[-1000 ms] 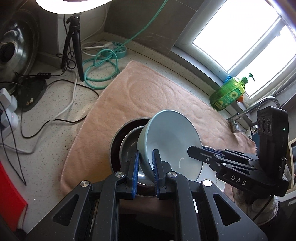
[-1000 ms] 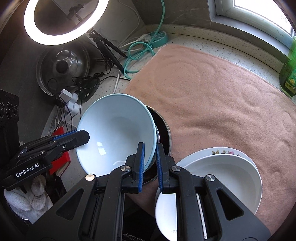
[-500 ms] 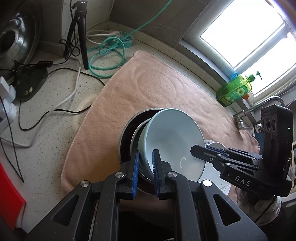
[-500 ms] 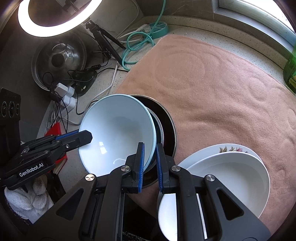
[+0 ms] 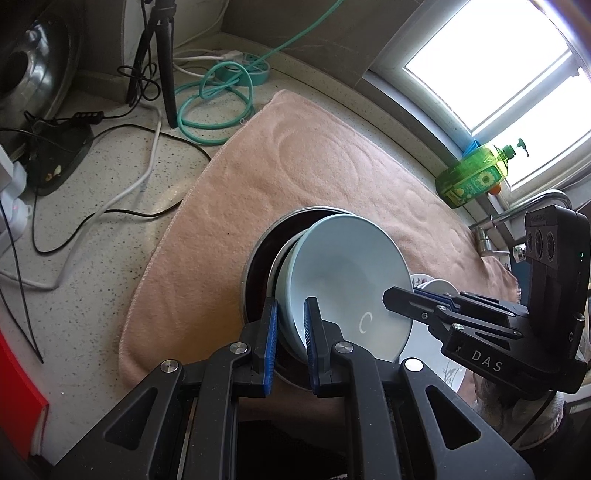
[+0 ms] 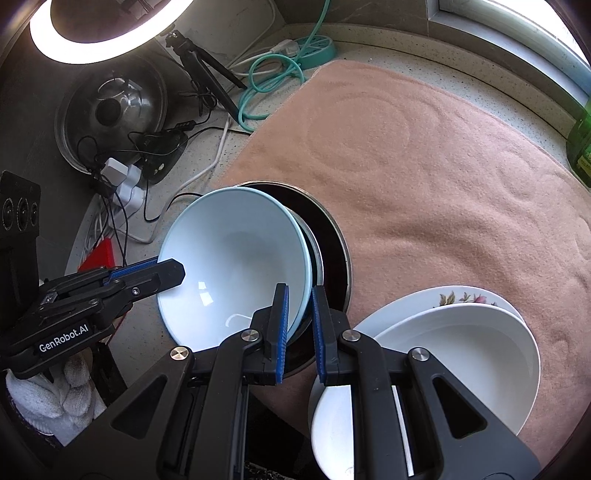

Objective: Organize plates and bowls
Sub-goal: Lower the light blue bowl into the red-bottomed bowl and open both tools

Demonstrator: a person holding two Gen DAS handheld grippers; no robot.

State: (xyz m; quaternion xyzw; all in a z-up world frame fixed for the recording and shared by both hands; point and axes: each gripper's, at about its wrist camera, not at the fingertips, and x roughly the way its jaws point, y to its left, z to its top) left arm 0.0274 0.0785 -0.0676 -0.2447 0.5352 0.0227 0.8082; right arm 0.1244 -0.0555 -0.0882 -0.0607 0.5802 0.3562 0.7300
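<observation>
A light blue bowl point(image 5: 347, 280) point(image 6: 229, 266) hangs tilted on edge between both grippers. My left gripper point(image 5: 290, 325) is shut on its near rim, also seen from the right wrist view as the left gripper point(image 6: 171, 271) at the bowl's left edge. My right gripper point(image 6: 297, 314) is shut on the opposite rim, and shows in the left wrist view as the right gripper point(image 5: 395, 297). Right behind the bowl stands a dark round pan point(image 5: 258, 266) point(image 6: 332, 236) with a steel bowl point(image 6: 314, 247) inside. White plates point(image 6: 461, 350) lie stacked on a floral plate point(image 6: 424, 299).
All dishes rest on a pink towel point(image 5: 314, 166) point(image 6: 424, 166) on a speckled counter. Teal hose point(image 5: 214, 96), cables, a tripod point(image 5: 166, 55), a ring light point(image 6: 99, 33) and a pot lid point(image 6: 110, 107) crowd the left. A green soap bottle point(image 5: 472, 177) and a tap point(image 5: 491, 236) stand by the window.
Both grippers keep their hold on the blue bowl. The views have drifted a little: the ring light has left the left wrist view and the pan sits slightly farther behind the bowl.
</observation>
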